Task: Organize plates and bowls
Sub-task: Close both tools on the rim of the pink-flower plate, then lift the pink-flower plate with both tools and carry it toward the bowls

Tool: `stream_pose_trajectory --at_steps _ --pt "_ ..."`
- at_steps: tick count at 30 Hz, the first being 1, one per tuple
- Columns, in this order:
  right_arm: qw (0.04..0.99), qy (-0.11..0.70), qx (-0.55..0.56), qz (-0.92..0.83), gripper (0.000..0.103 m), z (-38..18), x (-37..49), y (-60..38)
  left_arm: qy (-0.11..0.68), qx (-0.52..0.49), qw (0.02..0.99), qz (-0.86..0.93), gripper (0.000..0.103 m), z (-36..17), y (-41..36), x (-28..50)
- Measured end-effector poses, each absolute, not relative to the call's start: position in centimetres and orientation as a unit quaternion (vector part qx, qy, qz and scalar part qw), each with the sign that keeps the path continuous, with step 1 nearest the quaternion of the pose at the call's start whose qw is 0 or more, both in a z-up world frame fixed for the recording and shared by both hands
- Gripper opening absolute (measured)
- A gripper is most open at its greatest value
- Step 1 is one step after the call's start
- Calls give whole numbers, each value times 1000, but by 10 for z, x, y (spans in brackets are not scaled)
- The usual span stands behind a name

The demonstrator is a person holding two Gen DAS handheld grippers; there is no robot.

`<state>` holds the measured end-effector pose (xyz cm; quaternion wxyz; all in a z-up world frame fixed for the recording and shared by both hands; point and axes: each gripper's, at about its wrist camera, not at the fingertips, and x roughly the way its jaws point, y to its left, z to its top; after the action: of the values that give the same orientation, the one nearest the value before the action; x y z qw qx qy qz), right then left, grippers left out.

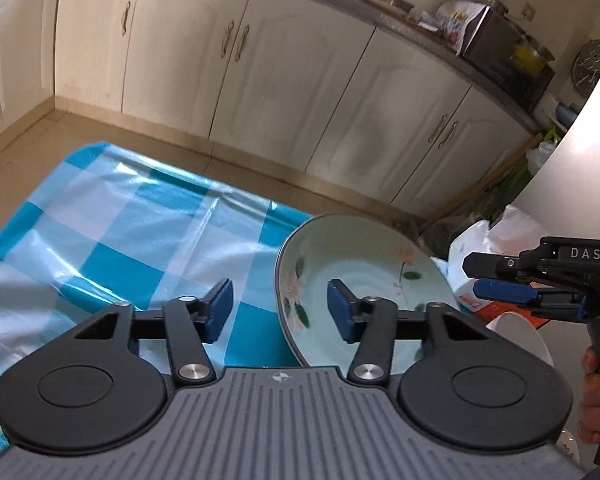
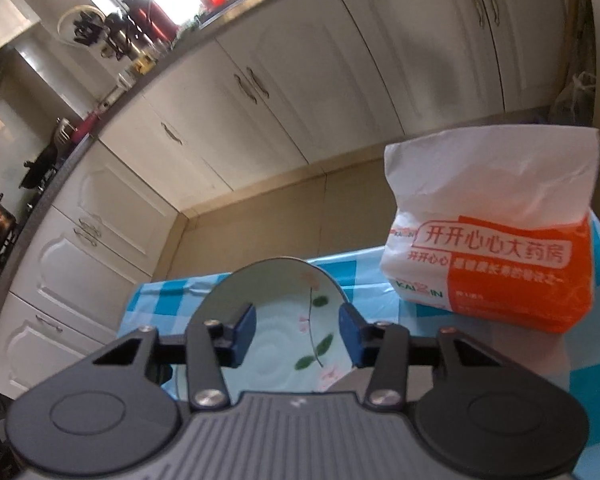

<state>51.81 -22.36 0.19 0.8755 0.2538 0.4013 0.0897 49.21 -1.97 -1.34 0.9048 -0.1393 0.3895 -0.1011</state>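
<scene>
A pale green plate [image 1: 364, 276] with pink flowers and green leaves stands tilted on edge over the blue-and-white checked tablecloth [image 1: 132, 232]. My left gripper [image 1: 280, 308] is open with the plate's rim between its blue pads [image 1: 220, 308], not touching. My right gripper [image 1: 496, 280] shows at the right of the left wrist view, apart from the plate. In the right wrist view the right gripper [image 2: 298, 334] is open above the same plate [image 2: 284, 320]. A white bowl [image 1: 520, 336] sits partly hidden behind the left gripper's body.
An orange-and-white pharmacy bag [image 2: 492, 240] stands on the table [image 2: 364, 276] right of the plate. Cream kitchen cabinets [image 1: 284, 80] line the far walls. The tiled floor [image 2: 292, 216] lies beyond the table's far edge. A white appliance side [image 1: 580, 152] rises at right.
</scene>
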Motion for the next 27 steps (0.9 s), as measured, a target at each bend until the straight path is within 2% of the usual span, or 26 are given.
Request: stream_pose_trajectory --at_steps 1,3,5,14,18,22,27 --pt "872 409 252 92 45 -1 521 -223 397 -137 902 -101 47 -15 -22 495" --pt "868 422 245 90 42 -5 526 -221 410 -138 896 -105 40 -19 -23 498" --pt "870 430 228 80 35 -6 529 -219 416 -139 892 -107 40 -23 -25 500" --pt "858 461 214 67 38 -12 552 -222 423 -138 887 -127 36 -30 -27 507" --pt "835 504 204 78 38 -25 565 -216 424 -133 886 -135 25 -32 -33 514" --pt "835 503 209 73 38 -25 566 -216 423 -129 887 -134 20 -32 -37 516" --pt "841 496 207 55 29 -22 563 -214 424 -123 889 -121 19 -33 -43 519"
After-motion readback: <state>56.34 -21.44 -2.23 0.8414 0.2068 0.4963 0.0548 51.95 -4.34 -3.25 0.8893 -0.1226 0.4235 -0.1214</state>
